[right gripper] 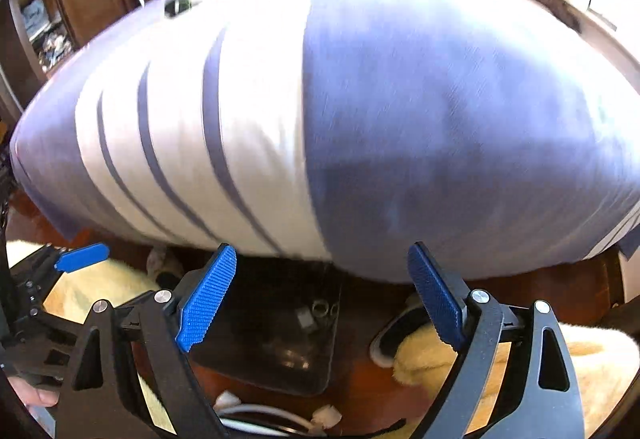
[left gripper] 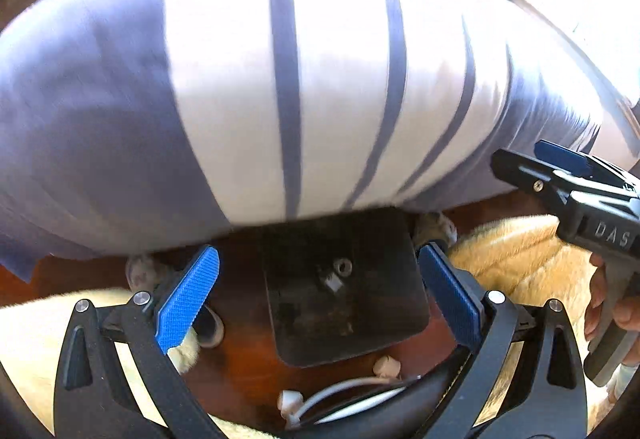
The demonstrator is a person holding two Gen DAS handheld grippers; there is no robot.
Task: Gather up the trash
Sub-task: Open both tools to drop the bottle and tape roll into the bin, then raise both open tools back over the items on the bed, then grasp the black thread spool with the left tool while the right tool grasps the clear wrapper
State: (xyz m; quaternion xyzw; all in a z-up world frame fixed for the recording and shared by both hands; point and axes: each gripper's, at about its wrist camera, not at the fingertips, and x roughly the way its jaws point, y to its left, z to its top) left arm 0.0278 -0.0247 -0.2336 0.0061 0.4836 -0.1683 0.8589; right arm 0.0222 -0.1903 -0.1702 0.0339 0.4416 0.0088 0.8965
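— Our left gripper (left gripper: 318,291), low centre, gapes wide and empty; why?
— We judge the striped pillow (left gripper: 280,87) filling mid-frame isn't trash. Our right gripper (right gripper: 322,295) is equally spread, holding nothing; no trash in view.

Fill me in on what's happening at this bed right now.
A person holds a claw in each hand over the edge of a striped pillow. The left claw and right claw both stand open with nothing between the pads. Below them a black plate lies on the wood floor, flanked by fluffy yellow slippers.
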